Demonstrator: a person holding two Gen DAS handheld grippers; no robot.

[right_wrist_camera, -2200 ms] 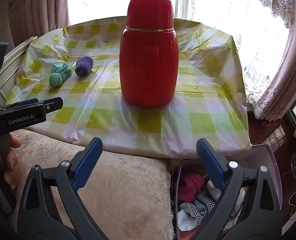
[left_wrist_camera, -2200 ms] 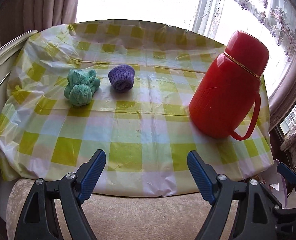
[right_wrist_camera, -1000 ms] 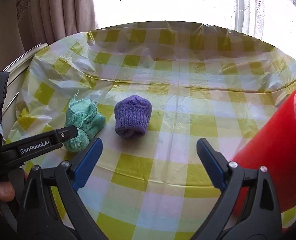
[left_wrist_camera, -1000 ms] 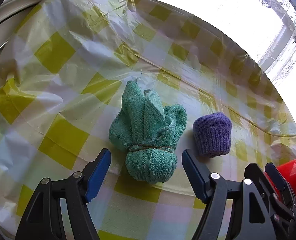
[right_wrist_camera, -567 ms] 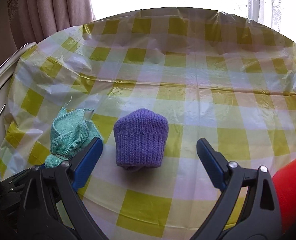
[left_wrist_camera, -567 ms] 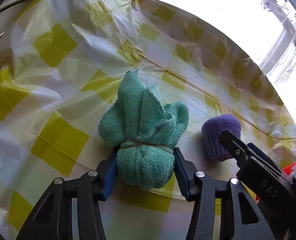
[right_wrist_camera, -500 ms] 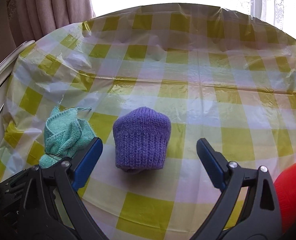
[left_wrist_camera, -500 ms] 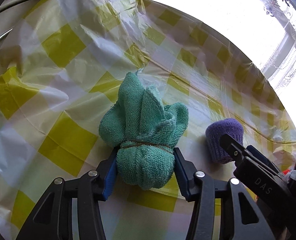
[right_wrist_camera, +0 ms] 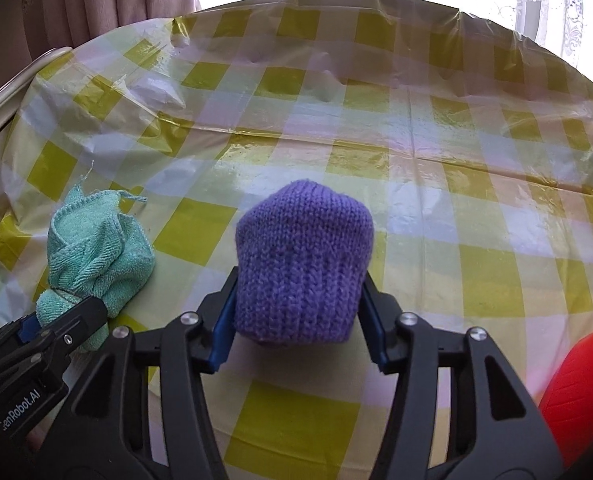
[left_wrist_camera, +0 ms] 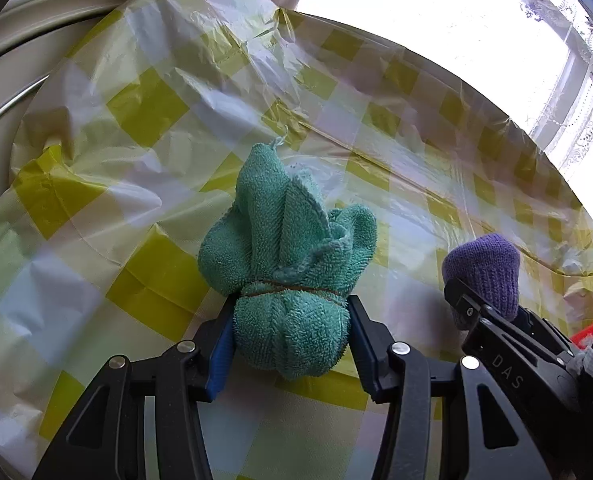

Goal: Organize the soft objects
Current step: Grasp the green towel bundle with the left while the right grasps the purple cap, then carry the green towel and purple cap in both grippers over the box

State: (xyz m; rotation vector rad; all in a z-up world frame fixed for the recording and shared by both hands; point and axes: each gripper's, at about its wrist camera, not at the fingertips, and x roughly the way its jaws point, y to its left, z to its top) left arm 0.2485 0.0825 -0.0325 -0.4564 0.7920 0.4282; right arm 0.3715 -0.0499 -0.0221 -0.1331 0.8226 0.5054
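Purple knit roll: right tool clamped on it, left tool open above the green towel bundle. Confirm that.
Not quite. The left tool is not open: the left wrist view shows it shut on the green towel bundle. The rest holds: the right tool is clamped on the purple knit roll.

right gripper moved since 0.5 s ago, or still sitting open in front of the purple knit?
Yes. The right gripper has advanced across the checked tablecloth and closed: its pads now press both sides of the purple knit piece, which previously sat ahead of open jaws.

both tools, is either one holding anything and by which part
Left tool grips the green towel bundle by its rounded end below the tie. Right tool grips the purple knit piece across its lower sides.
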